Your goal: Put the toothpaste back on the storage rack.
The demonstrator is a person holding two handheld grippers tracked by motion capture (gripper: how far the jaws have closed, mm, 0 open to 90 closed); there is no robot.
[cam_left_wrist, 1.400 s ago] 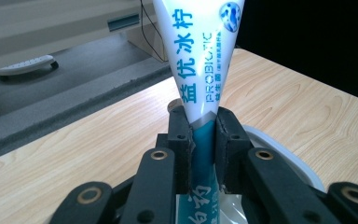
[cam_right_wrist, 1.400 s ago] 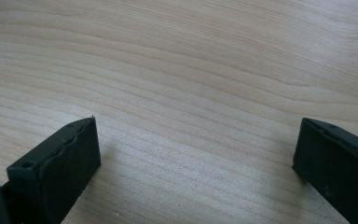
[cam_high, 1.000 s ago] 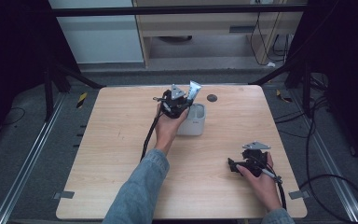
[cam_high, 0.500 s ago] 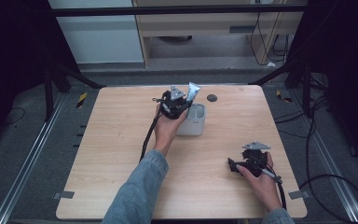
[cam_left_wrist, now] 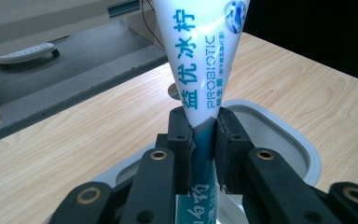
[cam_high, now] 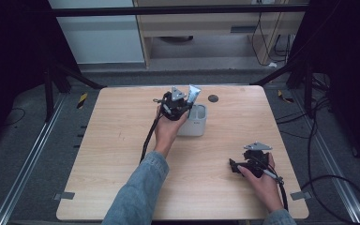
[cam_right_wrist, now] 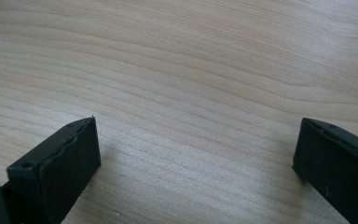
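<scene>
From the high view, a wooden table (cam_high: 122, 140) stands on a grey floor, with the person's two arms coming in from the near edge. The left hand (cam_high: 168, 131), in a denim sleeve (cam_high: 138, 197), holds the left gripper (cam_high: 187, 99) over the far middle of the table, right at the near-left edge of a white cup (cam_high: 196, 123). A white and blue tube (cam_high: 193, 93) rises tilted from that gripper above the cup. A small dark round spot (cam_high: 213, 98) lies on the table just beyond the cup. The right hand (cam_high: 261, 180) rests near the right front corner, well apart from the cup, holding the right gripper (cam_high: 234, 166) low over the wood, with its cable (cam_high: 281, 187) trailing back toward the table edge.

In the left gripper view, the two black jaws are closed tight on the tube (cam_left_wrist: 200, 70), pinching it where the white printed part narrows into a blue-green part. The tube stands upright between them, and its lower end goes down inside the rim of the cup (cam_left_wrist: 279, 135), which sits directly under the jaws.

In the right gripper view, the right gripper (cam_right_wrist: 196, 154) has its jaws spread wide apart, with nothing between them, just above bare wood (cam_right_wrist: 191, 70)
</scene>
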